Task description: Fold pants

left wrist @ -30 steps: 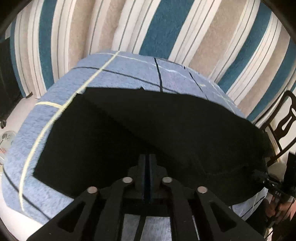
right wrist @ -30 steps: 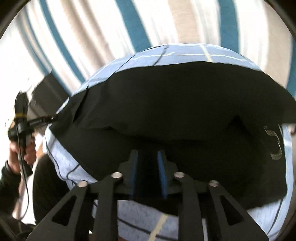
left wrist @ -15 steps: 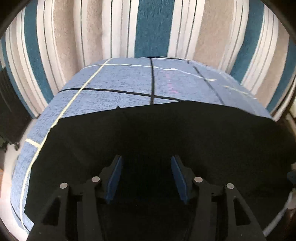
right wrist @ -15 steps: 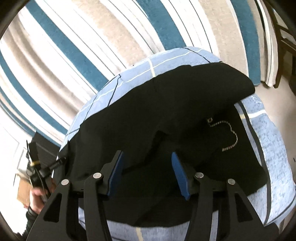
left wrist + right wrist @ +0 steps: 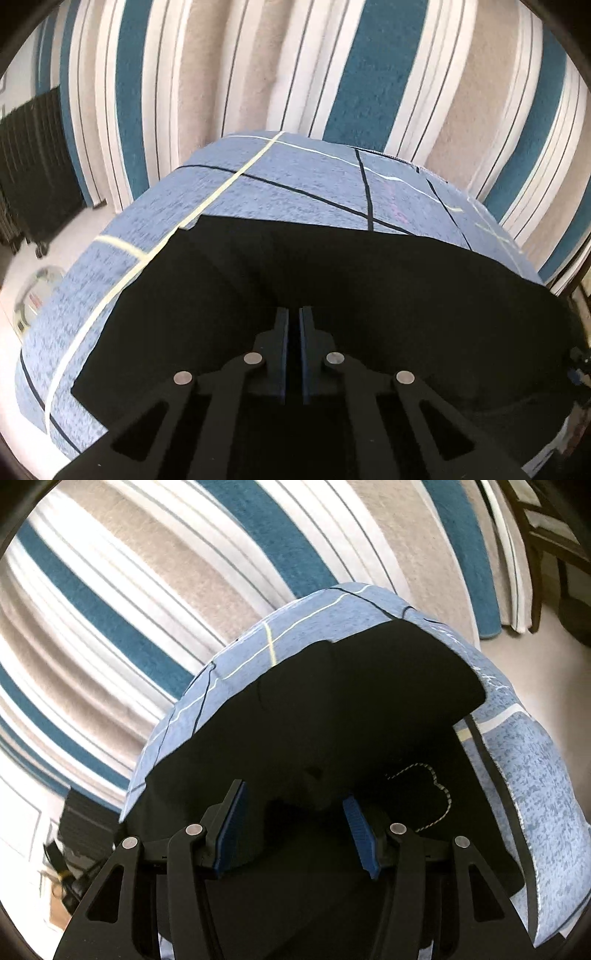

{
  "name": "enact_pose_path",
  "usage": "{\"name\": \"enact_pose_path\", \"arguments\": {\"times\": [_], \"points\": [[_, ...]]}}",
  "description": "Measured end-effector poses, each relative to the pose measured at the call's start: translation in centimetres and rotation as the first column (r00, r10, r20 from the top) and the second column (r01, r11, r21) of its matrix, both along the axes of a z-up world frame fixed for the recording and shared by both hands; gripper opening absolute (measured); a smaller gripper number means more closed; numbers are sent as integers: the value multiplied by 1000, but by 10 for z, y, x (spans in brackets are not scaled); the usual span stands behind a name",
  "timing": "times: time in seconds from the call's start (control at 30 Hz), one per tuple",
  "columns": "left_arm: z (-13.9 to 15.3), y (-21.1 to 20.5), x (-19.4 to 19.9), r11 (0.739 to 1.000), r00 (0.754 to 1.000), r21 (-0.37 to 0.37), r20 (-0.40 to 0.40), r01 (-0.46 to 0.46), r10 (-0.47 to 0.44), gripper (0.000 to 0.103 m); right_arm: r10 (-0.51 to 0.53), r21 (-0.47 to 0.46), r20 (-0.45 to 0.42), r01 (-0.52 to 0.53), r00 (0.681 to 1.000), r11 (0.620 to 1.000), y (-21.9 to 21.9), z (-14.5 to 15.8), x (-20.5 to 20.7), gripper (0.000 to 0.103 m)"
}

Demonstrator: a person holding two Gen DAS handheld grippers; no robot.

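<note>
So the black fabric pants point(image 5: 369, 295) are spread over a table covered in a light blue speckled cloth with dark and pale lines point(image 5: 295, 184), reaching close to its near edge. Left gripper point(image 5: 294, 314) is clamped together over the pants; can't tell if any fabric's pinched. Right gripper point(image 5: 295, 805) hangs wide apart above them, nothing held, beside a dotted drawstring point(image 5: 436, 794).
</note>
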State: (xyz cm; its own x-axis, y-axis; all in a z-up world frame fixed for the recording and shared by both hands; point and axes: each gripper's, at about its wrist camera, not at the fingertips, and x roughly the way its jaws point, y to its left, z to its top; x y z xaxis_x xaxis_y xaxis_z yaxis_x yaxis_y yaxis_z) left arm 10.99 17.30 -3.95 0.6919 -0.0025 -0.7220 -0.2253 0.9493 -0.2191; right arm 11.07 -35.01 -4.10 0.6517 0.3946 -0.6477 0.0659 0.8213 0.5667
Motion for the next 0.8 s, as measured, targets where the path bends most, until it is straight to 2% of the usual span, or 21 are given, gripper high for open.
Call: {"name": "enact_pose_path", "arguments": {"times": [0.07, 0.13, 0.2, 0.33, 0.57, 0.7, 0.8], "points": [[-1, 4, -2, 999, 1000, -36, 2, -3, 3, 6, -11, 31, 4, 10, 1000, 999, -5, 1, 1, 54], [-2, 9, -2, 997, 1000, -79, 3, -8, 8, 5, -29, 42, 3, 29, 1000, 999, -9, 2, 3, 45], [-2, 12, -1, 993, 1000, -118, 4, -14, 15, 5, -38, 21, -5, 38, 999, 999, -13, 5, 7, 6], [9, 16, 0, 989, 1000, -148, 23, -10, 14, 4, -45, 25, 25, 45, 999, 999, -16, 18, 2, 3], [55, 36, -19, 985, 989, -171, 137, -29, 53, 4, -33, 113, 92, 23, 995, 993, -15, 49, -35, 3], [58, 51, -39, 987, 985, -153, 158, -52, 76, 4, -48, 113, 10, 47, 999, 992, -17, 26, -51, 3], [28, 63, -45, 980, 993, -184, 74, -77, 91, 4, -53, 124, -100, 65, 994, 990, -22, -12, -58, 3]]}}
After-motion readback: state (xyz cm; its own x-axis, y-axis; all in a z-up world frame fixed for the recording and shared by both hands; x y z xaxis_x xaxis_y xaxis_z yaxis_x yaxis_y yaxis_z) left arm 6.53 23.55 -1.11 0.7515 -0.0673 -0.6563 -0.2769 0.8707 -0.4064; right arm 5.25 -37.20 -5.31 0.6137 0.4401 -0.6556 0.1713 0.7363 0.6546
